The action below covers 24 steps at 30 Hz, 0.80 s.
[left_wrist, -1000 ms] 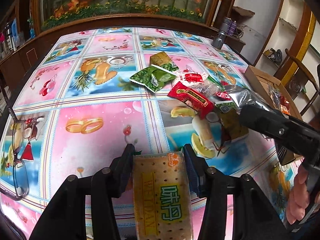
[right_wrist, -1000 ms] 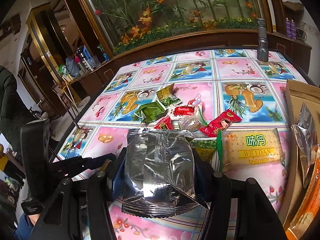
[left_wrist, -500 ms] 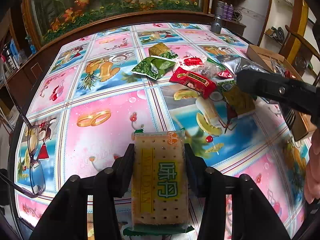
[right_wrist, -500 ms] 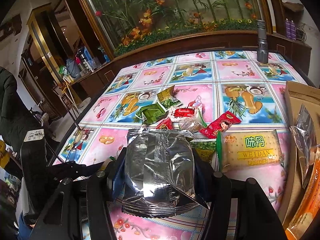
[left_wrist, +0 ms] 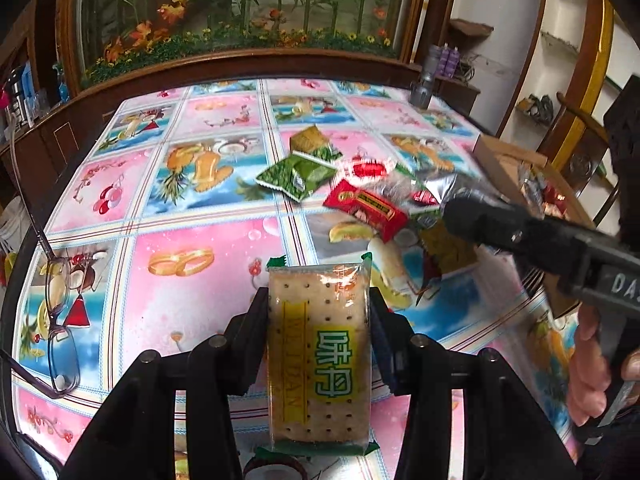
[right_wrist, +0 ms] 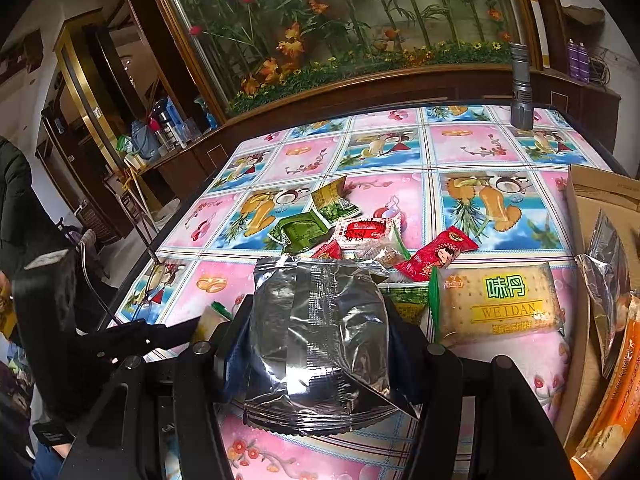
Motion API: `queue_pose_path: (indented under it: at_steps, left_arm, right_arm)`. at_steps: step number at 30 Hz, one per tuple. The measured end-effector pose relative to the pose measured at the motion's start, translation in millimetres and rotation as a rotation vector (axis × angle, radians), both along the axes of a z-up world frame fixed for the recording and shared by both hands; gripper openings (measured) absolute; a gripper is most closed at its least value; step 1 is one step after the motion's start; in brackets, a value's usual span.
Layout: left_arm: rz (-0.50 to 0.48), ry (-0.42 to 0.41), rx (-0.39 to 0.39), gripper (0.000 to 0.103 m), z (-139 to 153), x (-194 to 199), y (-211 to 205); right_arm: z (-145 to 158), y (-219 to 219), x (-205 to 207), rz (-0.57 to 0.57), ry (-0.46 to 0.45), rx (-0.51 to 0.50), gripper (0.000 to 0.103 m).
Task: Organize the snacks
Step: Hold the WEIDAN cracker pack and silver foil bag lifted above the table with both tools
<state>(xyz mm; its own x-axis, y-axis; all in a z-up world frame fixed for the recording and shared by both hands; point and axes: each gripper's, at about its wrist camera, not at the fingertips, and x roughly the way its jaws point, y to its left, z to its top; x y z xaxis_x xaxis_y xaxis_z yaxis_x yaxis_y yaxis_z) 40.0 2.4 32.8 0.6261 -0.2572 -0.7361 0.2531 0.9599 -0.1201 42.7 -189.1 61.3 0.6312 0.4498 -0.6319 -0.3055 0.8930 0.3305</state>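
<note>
Left gripper [left_wrist: 318,312] clamps a cracker pack [left_wrist: 318,360] lengthwise between its pads, lifted clear of the bench [left_wrist: 192,320]. Its jaws have just been closing a little, pack between them. Right gripper [right_wrist: 320,320] is part open, pads pressed on both sides of a silver foil pouch [right_wrist: 320,328], also held above the bench.

Progress, judged: early to mid. The cardboard box [right_wrist: 600,196] at the right edge already holds a foil bag [right_wrist: 604,280] and an orange pack [right_wrist: 616,392]. Both held items are not yet in it.

Still loose on the bench:
- a second cracker pack [right_wrist: 496,304], just beside the box
- a red wrapper [right_wrist: 436,254]
- a red-and-white wrapper [right_wrist: 364,230]
- 2 green packets [right_wrist: 302,230], the far one [right_wrist: 332,202] tilted up
- smaller pieces under the pile, too hidden to tell apart

Surface: glossy cloth with pink and blue fruit squares, dark wooden rim. A pair of glasses [left_wrist: 58,320] lies near the left edge, well apart from the snacks. A grey cylinder [right_wrist: 520,88] stands at the far edge.

Room: big panel of artificial flowers and bamboo [right_wrist: 360,20] behind the bench, cluttered side counter at left, chair and shelves at right.
</note>
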Motion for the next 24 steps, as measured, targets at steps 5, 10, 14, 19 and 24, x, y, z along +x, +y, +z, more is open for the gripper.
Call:
queue_pose_path:
  at_steps: [5, 10, 14, 19, 24]
  left_arm:
    - [0.001, -0.004, -0.015, 0.045, 2.2, 0.6, 1.0]
    - [0.002, -0.005, -0.017, 0.045, 2.5, 0.7, 1.6]
    - [0.001, -0.005, -0.014, 0.045, 2.1, 0.4, 1.5]
    - [0.002, -0.007, -0.014, 0.045, 2.7, 0.1, 1.7]
    - [0.002, -0.012, -0.017, 0.045, 2.9, -0.5, 1.4]
  right_arm:
    - [0.5, 0.3, 0.0, 0.002, -0.002, 0.002, 0.063]
    - [2.7, 0.1, -1.0, 0.001, -0.009, 0.004, 0.063]
    - [3.9, -0.6, -2.0, -0.001, -0.013, 0.006, 0.063]
    - [4.7, -0.3, -2.6, -0.004, -0.014, 0.007, 0.063]
    - [6.3, -2.0, -2.7, -0.007, -0.019, 0.012, 0.063]
